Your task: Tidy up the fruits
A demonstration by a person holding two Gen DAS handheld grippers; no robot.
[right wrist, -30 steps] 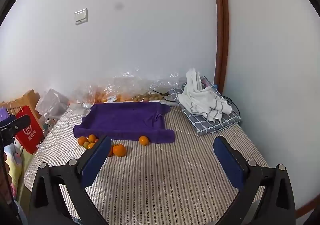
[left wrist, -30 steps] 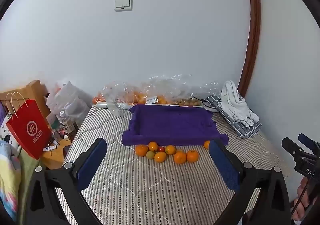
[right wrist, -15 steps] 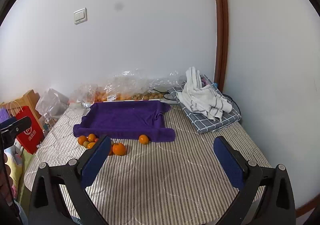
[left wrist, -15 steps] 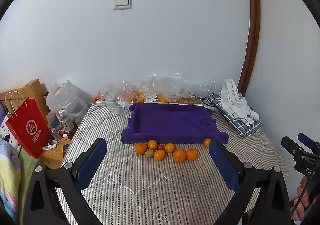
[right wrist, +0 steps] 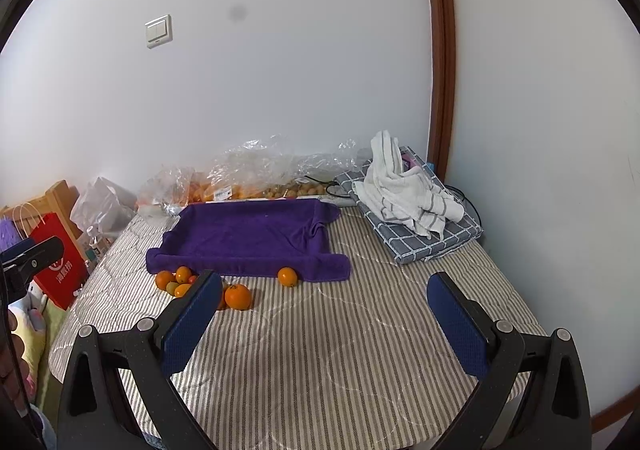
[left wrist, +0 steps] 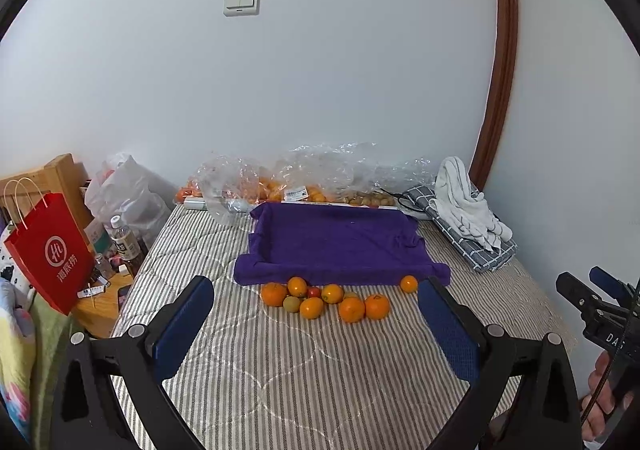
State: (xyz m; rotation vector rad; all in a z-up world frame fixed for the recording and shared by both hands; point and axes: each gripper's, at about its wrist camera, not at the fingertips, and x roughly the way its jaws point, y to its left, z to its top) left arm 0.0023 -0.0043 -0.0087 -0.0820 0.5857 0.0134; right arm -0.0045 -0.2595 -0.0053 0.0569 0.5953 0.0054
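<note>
Striped mattress (left wrist: pixel 312 378), quilted, grey and white, set against a white wall. Purple towel (left wrist: pixel 336 242), spread flat with raised folded edges, near the wall end of the mattress. Fruit cluster (left wrist: pixel 324 300): several oranges, one small green fruit and one small red fruit, lying on the mattress just in front of the towel's near edge. Single orange (left wrist: pixel 408 283), apart from the cluster, touching or just beside the towel's right front corner. Clear plastic bags (left wrist: pixel 320 178) holding more fruit, along the wall behind the towel. White striped cloth (right wrist: pixel 408 186) heaped on a folded grey checked cloth (right wrist: pixel 436 242), right of the towel. Red paper bag (left wrist: pixel 44 250), off the mattress's left side. Left gripper (left wrist: pixel 316 324): fingers spread wide, holding nothing, above the mattress, facing the fruit. Right gripper (right wrist: pixel 324 320): fingers spread wide, holding nothing, above the mattress.
</note>
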